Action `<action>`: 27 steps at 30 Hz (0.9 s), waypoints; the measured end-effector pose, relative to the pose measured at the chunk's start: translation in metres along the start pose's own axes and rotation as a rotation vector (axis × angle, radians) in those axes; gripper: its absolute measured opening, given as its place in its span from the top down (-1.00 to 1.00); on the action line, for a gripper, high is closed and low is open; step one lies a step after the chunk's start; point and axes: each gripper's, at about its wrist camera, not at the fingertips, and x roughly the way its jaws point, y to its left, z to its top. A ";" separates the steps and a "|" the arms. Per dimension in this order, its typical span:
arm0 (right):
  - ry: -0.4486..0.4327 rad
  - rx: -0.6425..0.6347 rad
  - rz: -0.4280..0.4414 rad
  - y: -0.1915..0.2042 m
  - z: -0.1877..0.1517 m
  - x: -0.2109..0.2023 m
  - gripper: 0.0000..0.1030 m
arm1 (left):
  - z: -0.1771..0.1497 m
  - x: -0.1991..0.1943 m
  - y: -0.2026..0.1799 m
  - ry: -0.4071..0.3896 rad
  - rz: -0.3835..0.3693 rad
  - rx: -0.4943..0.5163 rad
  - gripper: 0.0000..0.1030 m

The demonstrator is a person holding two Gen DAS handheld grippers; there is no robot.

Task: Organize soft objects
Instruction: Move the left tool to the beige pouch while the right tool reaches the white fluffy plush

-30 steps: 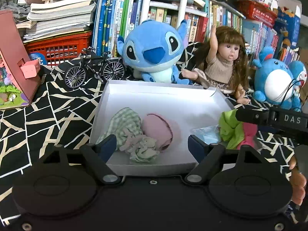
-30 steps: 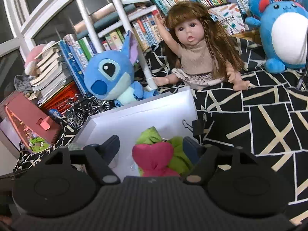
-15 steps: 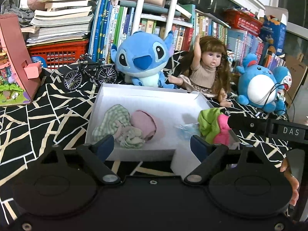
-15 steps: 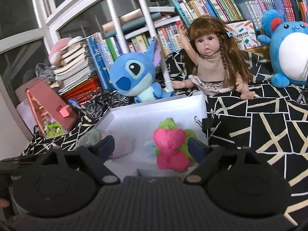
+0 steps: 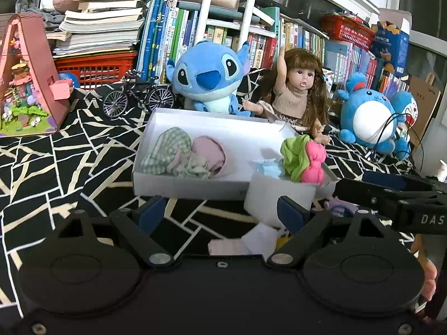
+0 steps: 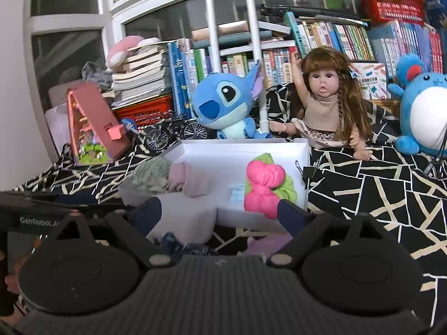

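While claws (image 5: 220, 213) gape, box rim (image 5: 178, 187) near.

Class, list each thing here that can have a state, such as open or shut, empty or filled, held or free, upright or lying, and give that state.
White box: lidless, partly filled.
Green checked cloth: bundled, lying in the box.
Pink cloth: bundled, beside the checked one.
Pink and green bundle: in the box, free.
Left gripper: open, empty.
Right gripper: jaws opening, nothing between them.
Doll: sitting, arm raised.
Stitch plush: upright.
Toy bicycle: standing.
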 end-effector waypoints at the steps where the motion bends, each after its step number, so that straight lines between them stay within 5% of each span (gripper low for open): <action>1: -0.002 -0.010 0.002 0.002 -0.002 -0.002 -0.84 | -0.003 -0.001 0.000 0.000 0.002 0.002 -0.68; 27: -0.031 -0.116 -0.045 0.031 -0.068 -0.046 -0.94 | -0.061 -0.031 0.007 -0.052 0.044 0.012 -0.69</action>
